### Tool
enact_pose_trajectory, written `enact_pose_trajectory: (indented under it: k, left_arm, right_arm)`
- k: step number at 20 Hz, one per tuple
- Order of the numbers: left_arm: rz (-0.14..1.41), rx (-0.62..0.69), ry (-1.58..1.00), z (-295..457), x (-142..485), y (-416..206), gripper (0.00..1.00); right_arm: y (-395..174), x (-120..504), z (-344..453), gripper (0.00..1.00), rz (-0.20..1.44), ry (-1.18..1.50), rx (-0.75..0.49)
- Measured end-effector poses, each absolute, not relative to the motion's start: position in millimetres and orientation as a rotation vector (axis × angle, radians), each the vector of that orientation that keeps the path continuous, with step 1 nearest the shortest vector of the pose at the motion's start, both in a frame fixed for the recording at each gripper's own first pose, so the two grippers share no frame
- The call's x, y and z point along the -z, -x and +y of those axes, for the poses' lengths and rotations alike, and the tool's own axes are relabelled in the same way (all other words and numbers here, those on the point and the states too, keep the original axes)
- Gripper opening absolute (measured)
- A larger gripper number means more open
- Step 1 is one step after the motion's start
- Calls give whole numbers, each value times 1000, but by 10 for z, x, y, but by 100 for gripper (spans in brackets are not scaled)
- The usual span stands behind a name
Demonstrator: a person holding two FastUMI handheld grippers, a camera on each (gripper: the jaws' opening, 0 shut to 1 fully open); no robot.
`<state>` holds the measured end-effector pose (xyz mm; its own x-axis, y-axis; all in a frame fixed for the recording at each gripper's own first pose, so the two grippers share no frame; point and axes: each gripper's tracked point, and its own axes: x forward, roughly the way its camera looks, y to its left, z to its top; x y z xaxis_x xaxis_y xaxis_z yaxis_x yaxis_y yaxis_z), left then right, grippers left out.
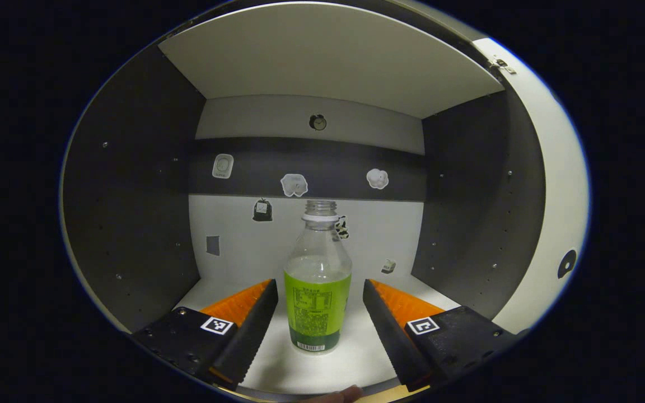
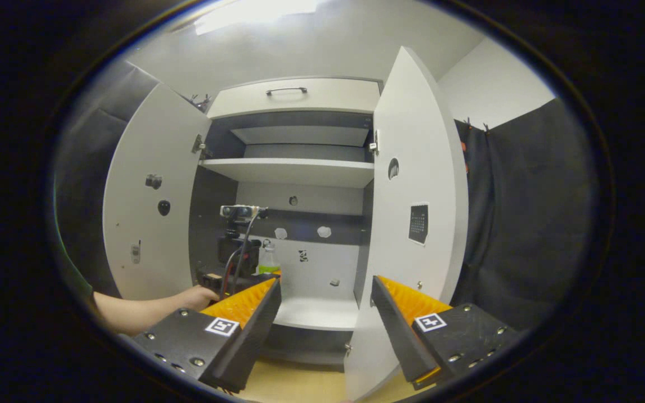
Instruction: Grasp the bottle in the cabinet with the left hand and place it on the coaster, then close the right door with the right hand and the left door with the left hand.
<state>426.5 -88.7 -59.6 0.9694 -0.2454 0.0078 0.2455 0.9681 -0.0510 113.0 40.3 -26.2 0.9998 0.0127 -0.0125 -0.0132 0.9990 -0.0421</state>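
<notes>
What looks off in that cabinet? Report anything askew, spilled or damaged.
Nothing is spilled or damaged. The bottle stands upright on the cabinet floor but has no cap on its threaded neck. It sits between the open left gripper fingers, untouched. Both doors hang open.

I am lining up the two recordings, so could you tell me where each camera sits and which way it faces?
Left gripper view: rides the left gripper, inside the cabinet, facing its back wall; the open fingers flank the bottle without touching it.
Right gripper view: rides the right gripper, held back outside, facing the open cabinet; its open fingers show below, plus a forearm reaching in.
Shared: the bottle, the stickered back wall and the right door.
</notes>
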Motion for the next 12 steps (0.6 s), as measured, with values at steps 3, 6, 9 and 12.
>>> enact_pose_trajectory:
  k: [3, 6, 9, 12]
  left_arm:
    - [21, 234, 74, -903, 607, -4499, 97]
    - [73, 246, 61, -939, 597, -4547, 80]
    - [27, 242, 58, -908, 366, -4279, 79]
    - [3, 273, 84, -917, 138, -3858, 79]
  right_arm:
    - [-1075, 194, 326, 98, 4, 40, -4]
    - [-985, 192, 237, 98, 15, 49, 20]
    - [-850, 111, 264, 98, -4, 25, -10]
    - [-701, 90, 227, 98, -9, 19, -13]
